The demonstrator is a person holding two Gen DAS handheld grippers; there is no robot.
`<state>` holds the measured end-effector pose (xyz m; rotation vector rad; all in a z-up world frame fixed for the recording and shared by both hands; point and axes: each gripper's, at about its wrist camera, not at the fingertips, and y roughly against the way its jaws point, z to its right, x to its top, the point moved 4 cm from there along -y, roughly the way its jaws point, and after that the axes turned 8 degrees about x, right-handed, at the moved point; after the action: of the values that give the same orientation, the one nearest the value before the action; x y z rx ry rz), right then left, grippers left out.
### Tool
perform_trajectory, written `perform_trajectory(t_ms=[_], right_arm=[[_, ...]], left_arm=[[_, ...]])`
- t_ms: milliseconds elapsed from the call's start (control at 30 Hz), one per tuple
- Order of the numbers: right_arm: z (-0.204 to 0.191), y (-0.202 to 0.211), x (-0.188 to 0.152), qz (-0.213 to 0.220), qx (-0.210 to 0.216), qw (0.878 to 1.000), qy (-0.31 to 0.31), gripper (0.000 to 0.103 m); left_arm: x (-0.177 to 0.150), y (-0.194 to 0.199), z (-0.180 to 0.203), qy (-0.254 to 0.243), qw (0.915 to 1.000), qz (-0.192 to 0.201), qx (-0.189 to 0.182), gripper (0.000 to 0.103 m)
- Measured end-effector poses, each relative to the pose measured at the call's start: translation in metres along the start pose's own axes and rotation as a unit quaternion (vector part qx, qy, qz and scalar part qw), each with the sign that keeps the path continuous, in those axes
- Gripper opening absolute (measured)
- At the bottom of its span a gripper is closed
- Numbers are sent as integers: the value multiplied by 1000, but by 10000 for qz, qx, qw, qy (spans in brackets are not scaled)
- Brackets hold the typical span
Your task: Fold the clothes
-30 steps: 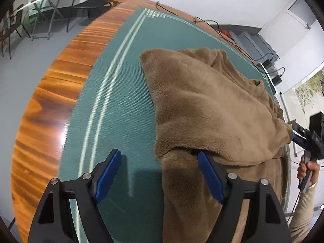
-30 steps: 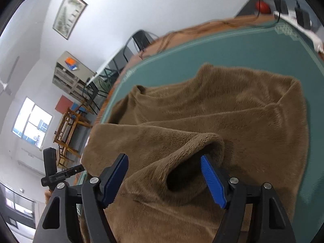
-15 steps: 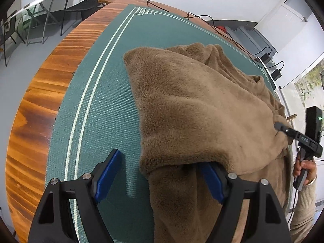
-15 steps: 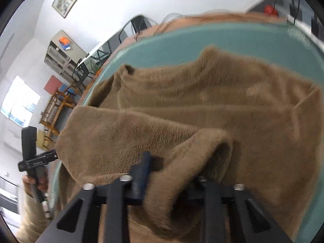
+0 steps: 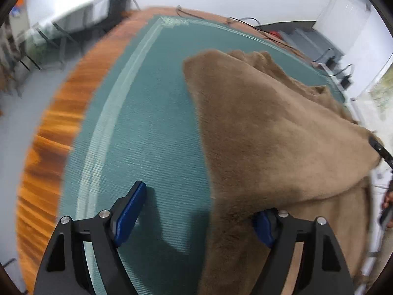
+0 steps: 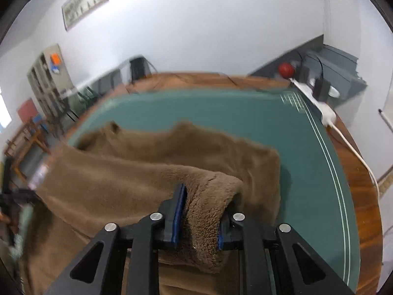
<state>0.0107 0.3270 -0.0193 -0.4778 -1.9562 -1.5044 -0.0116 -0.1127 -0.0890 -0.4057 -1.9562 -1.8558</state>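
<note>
Your right gripper was wide open a second ago — now it's clamped on a bunched edge of the brown fleece garment and has hoisted it clear of the green mat, so the fold looks underway. Your left gripper is lagging: fingers wide apart, one pad over bare mat, the other tucked under the fleece, pinching nothing. The rest of the garment lies draped across the mat — close the left next, I'd guess.

Left claw gapes with pads wide apart; right claw is pinched nearly closed.
</note>
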Motion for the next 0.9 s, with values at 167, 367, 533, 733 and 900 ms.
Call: perform_trajectory(t_ms=[167,367,533,733,900], right_arm=[[19,-14,-23,-339,-136,9993,-107,71],[25,13,-25,-48,-692,9976,24,73],[4,43,-18,370,-530,9969,440,73],[-35,22,-34,-95,407,9935,1058,73],[-28,4,-47,-375,672,9925,949,73]], left_arm=[[-4,10,-3,-321,9980,216,495,85],[-12,22,-5,-611,9965,265,507,85],[-8,53,2,-619,9957,627,291,85],[-11,82,15,-653,9928,993,121,87],[-21,58,44,-874,9940,660,-79,87]])
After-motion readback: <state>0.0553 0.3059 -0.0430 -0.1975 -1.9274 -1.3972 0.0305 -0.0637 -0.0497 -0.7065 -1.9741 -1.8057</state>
